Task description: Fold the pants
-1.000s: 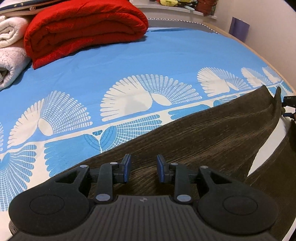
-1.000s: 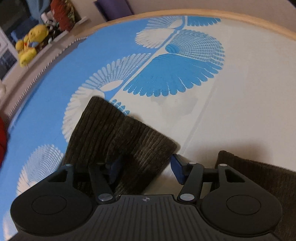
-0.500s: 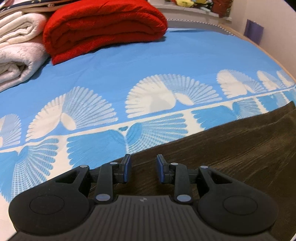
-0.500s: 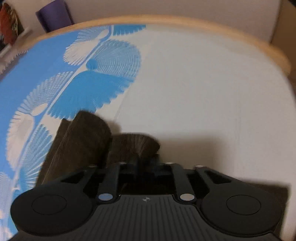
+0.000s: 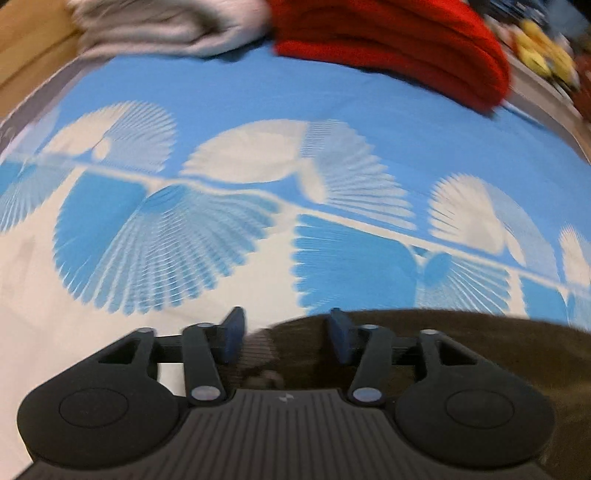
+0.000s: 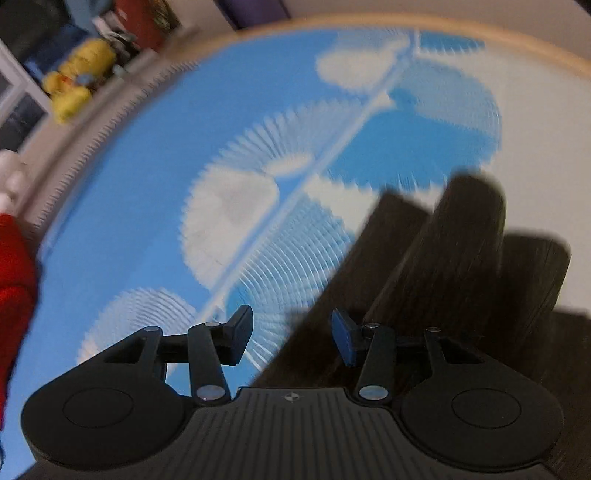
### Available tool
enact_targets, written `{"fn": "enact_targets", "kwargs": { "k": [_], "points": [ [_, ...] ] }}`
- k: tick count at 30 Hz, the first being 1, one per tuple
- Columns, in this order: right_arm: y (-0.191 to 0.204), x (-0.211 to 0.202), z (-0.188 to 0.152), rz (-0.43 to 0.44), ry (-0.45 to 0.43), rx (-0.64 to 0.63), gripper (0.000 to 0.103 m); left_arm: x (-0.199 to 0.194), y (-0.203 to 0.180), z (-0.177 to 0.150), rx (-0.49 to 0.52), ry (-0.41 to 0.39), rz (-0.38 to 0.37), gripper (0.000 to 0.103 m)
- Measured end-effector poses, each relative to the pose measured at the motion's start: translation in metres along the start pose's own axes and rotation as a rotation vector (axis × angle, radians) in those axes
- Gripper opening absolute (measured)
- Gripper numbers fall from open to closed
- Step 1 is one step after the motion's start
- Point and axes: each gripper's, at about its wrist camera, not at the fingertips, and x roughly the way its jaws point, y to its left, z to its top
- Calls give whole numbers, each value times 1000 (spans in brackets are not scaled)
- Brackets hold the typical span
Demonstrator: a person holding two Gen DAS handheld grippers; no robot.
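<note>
A: Where are the brown corduroy pants (image 5: pixel 461 354) located?

B: In the left wrist view they are spread at the near right of the bed, over the blue-and-white fan-patterned bedsheet (image 5: pixel 229 107). In the right wrist view the pants (image 6: pixel 443 266) are seen at the right, bunched into raised folds, with the far ends lying on the white part of the sheet.

A: What is the state of the left gripper (image 5: pixel 286 332)?

B: Its jaws are parted and opening. The edge of the pants lies below and between the blue pads, but no pressure on the cloth is seen. The image is blurred by motion.

A: And the right gripper (image 6: pixel 291 332)?

B: Its jaws are also parted and opening. The right pad is placed over the pants edge and the left pad over bare sheet; nothing is clamped.

A: Which other items are noted around the work area?

B: A folded red blanket (image 5: pixel 388 40) is stacked at the far side, with a grey-white folded blanket (image 5: pixel 166 26) just left of it. A yellow plush toy (image 6: pixel 74 81) is seen on a ledge beyond the bed. A wooden bed frame (image 6: pixel 480 33) borders the far edge. The sheet beside the pants is unobstructed.
</note>
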Motion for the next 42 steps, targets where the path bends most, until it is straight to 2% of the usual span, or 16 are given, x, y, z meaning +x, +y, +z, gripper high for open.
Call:
{"fn": "enact_targets", "kwargs": {
  "k": [3, 7, 13, 16, 18, 20, 23, 25, 27, 29, 31, 33, 34, 37, 40, 42],
  "points": [
    [9, 17, -6, -107, 3, -12, 51, 6, 19, 2, -50, 0, 32, 71],
    [39, 26, -13, -235, -21, -141, 48, 18, 28, 1, -74, 24, 23, 78],
    [40, 31, -18, -385, -80, -187, 39, 23, 35, -1, -141, 36, -147, 79],
    [41, 30, -17, -401, -85, -169, 38, 18, 25, 2, -68, 20, -192, 79],
    [42, 30, -18, -401, -86, -174, 33, 23, 11, -1, 28, 50, -181, 79],
    [42, 31, -18, -408, -98, -178, 16, 28, -3, -8, 121, 45, -132, 79],
    [38, 29, -18, -398, -111, -155, 11, 29, -12, -14, 202, 36, -90, 75],
    [37, 28, -18, -394, -116, -151, 10, 30, -11, -16, 237, 30, -53, 57],
    [34, 24, -17, -360, -143, -105, 9, 29, -10, -16, 260, 11, -17, 22],
    [37, 16, -14, -304, -186, -80, 9, 25, -5, -12, 242, -12, -33, 16],
    [47, -10, -2, -94, -315, -42, 9, 19, -1, -9, 200, -50, -53, 16],
    [62, -27, 7, 5, -408, -93, 9, 17, -3, -9, 206, -85, -13, 16],
    [61, -26, 12, 31, -387, -71, 11, 17, -4, -8, 208, -98, 9, 16],
    [47, -8, 14, -66, -305, -16, 32, 17, 1, -5, 168, -97, 27, 16],
    [24, -1, 12, -76, -270, 5, 32, 18, 5, -2, 137, -90, 32, 17],
    [5, -3, 10, -133, -277, 42, 36, 17, 5, -2, 131, -95, 59, 14]
  ]
}}
